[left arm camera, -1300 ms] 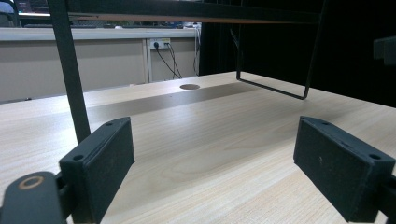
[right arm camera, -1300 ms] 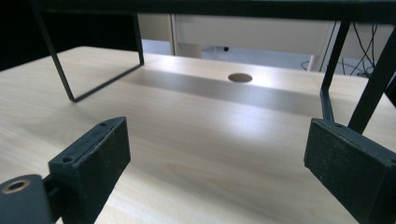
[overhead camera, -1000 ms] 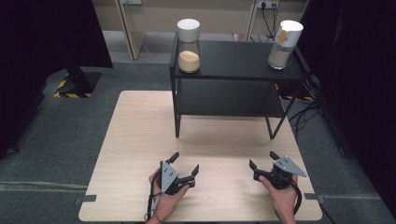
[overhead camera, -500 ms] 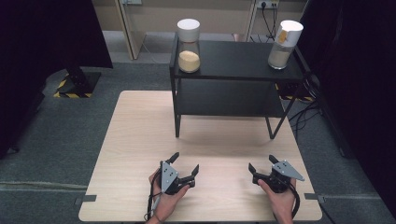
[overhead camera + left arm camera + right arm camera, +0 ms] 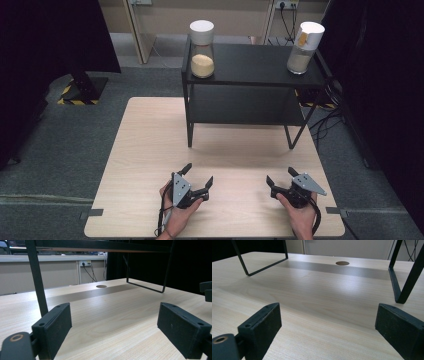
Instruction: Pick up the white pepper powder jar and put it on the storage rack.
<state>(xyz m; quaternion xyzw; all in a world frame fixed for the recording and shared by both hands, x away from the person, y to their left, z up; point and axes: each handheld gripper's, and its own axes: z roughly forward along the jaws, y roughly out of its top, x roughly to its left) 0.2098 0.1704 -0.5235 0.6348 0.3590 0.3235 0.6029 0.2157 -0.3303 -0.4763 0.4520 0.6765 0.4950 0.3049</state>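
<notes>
Change since the earlier picture: the right hand-held gripper (image 5: 280, 178) has drawn slightly back toward the near edge of the desk (image 5: 150, 150); the left hand-held gripper (image 5: 198, 176) lies where it was. Jars and shelf unmoved.

Item 1. Left hand-held gripper. Low over the near part of the desk, left of centre, jaws wide apart, nothing between them. Its own view looks along the bare wood to a front leg of the shelf (image 5: 37, 282).

Item 2. Right hand-held gripper. Low over the near right of the desk, jaws wide apart, nothing between them. Its own view shows the shelf's wire feet ahead.

Item 3. Black shelf (image 5: 250, 65). Stands at the far half of the desk, two tiers.

Item 4. Jar of yellow grains (image 5: 202, 50). White lid, upright, on the top tier at its left end, well apart from both grippers.

Item 5. Jar of pale contents (image 5: 304, 47). White lid, an orange label on its side, upright, on the top tier at its right end.

Handling note, as judgement: the work has hardly begun. Either jar calls for a lift of the hand well above the top tier, jaws kept wide, then a level approach to the glass body below the lid. Close squarely and slowly; smooth glass may slip, and a tall jar tips if nudged high.
</notes>
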